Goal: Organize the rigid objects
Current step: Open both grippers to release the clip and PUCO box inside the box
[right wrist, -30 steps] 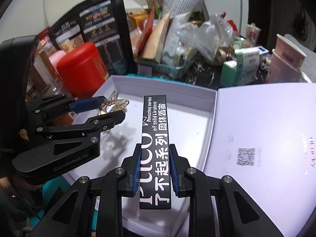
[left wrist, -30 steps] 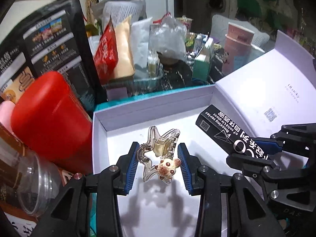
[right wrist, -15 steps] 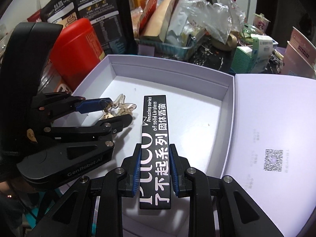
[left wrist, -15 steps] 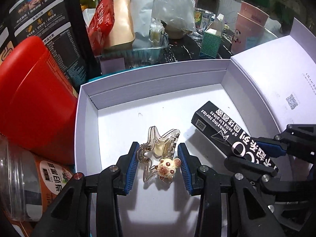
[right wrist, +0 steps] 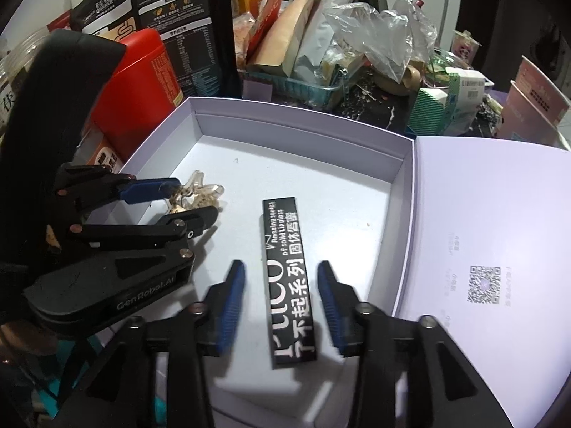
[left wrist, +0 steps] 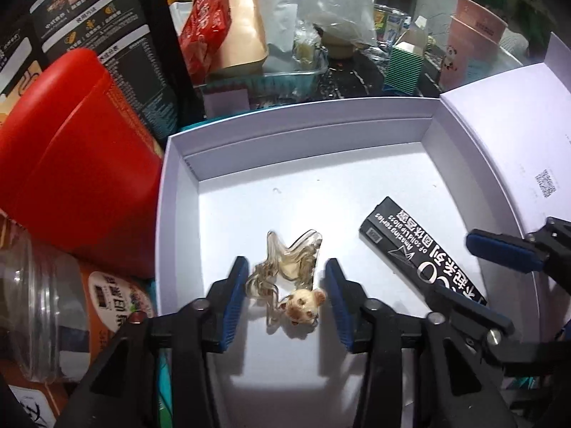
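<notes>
Both tools sit low over the white box [left wrist: 178,192], fingers pointing down into it. The left gripper [left wrist: 283,297] is opening — its blue pads stand just clear of the clear star-shaped hair claw with a little bear charm [left wrist: 289,278], which lies on the box floor between them, near the left wall. The right gripper [right wrist: 282,303] is opening too — daylight on both sides of the long black lip gloss carton [right wrist: 287,278], lying flat on the floor between the pads, toward the box's right side. Beside the box on the right, the open white lid [right wrist: 499,249] lies flat. Left of it stands a red canister [left wrist: 78,164]; beyond, a cluttered heap of snack bags and packets [right wrist: 307,35].
</notes>
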The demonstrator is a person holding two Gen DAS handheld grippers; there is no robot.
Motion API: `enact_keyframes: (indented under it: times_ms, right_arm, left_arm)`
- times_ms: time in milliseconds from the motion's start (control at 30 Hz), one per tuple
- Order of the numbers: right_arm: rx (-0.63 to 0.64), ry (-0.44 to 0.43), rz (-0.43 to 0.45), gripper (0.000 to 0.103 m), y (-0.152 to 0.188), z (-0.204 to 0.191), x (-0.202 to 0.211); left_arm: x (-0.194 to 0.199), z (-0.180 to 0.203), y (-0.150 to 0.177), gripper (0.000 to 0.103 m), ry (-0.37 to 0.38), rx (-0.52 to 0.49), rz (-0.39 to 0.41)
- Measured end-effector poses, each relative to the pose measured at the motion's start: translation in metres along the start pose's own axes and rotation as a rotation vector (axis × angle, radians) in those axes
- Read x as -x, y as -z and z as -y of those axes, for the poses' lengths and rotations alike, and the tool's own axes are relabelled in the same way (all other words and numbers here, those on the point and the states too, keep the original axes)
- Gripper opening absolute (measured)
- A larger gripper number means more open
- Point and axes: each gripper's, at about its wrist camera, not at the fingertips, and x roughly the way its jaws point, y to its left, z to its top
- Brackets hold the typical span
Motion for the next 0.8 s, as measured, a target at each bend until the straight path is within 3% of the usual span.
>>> enact_keyframes:
  times_ms: [67, 433, 800]
  right_arm:
    - [-0.003, 0.008, 0.005, 0.045, 0.001, 0.001, 0.004]
    - [-0.025, 0.039, 0.042, 0.045, 0.005, 0.003, 0.035]
    - [-0.032, 0.069, 0.135, 0.046, 0.007, -0.001, 0.089]
  left_arm:
    - [0.003, -0.001, 0.002, 0.079, -0.009, 0.005, 0.003]
    - [0.038, 0.0, 0.006, 0.079, 0.0, 0.016, 0.057]
    - [0.098, 0.004, 0.01, 0.079, 0.024, 0.023, 0.171]
